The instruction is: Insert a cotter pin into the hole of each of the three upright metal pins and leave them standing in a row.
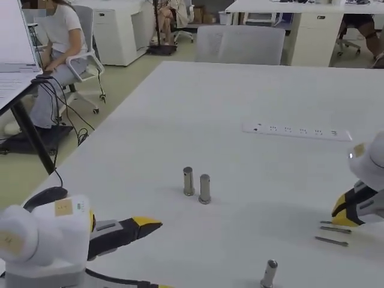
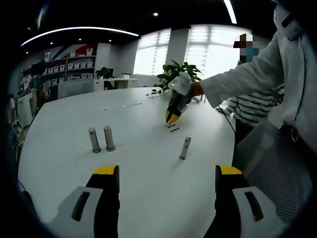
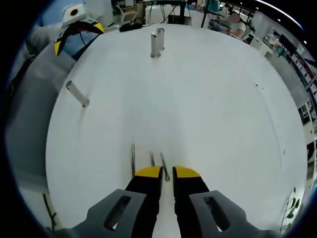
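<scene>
Two upright metal pins (image 1: 188, 181) (image 1: 204, 189) stand side by side mid-table; in the left gripper view the same pins (image 2: 94, 140) (image 2: 109, 138) are ahead on the left. A third metal pin (image 1: 269, 273) (image 2: 184, 148) (image 3: 78, 94) stands apart, nearer the front edge. Thin cotter pins (image 1: 333, 228) (image 3: 152, 158) lie flat on the table at the right. My right gripper (image 1: 344, 214) (image 3: 167, 172) sits at their near ends, jaws shut to a narrow slit; one cotter pin's end (image 3: 164, 167) reaches that slit. My left gripper (image 1: 150, 225) (image 2: 167, 171) is open at front left, holding nothing.
A white power strip (image 1: 297, 131) lies across the table's far right. A grey chair (image 1: 240, 45) stands at the far edge, and a person sits at a desk (image 1: 12, 84) to the left. A cable runs along the table's near-left corner.
</scene>
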